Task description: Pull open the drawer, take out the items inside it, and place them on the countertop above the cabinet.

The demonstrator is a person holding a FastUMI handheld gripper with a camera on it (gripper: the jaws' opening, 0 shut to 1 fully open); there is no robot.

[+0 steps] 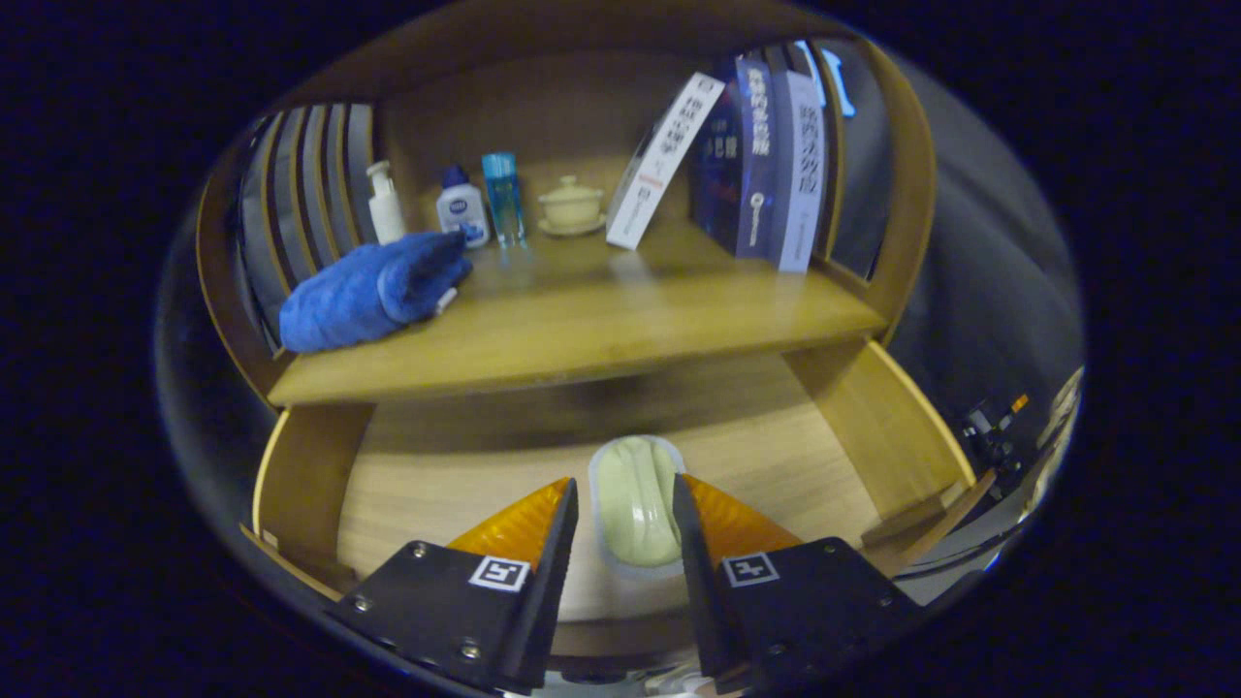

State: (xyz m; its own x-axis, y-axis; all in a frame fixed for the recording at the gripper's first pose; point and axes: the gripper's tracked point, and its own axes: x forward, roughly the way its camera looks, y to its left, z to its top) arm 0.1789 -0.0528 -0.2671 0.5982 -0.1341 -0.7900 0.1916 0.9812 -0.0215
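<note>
The pale green oblong item (635,504) (rounded, with a lighter rim) lies on the wooden floor of the pulled-out drawer (863,417), lengthwise between the two fingers of the gripper (625,514). The fingers stand one on each side of the item, parted to about its width; whether they press on it cannot be told from this view. The drawer's side walls run along both sides of the fingers, and its floor shows bare wood around the item.

Directly above the drawer is the countertop (601,339). On it, at the left, lies a folded blue towel (373,291). Behind the towel stand a white pump bottle (385,204), a small white bottle with a blue cap (460,206) and a clear blue bottle (504,197), side by side. Next to them sits a cream lidded cup on a saucer (571,206). At the right, a white book (664,160) leans tilted against upright books (766,155)
</note>
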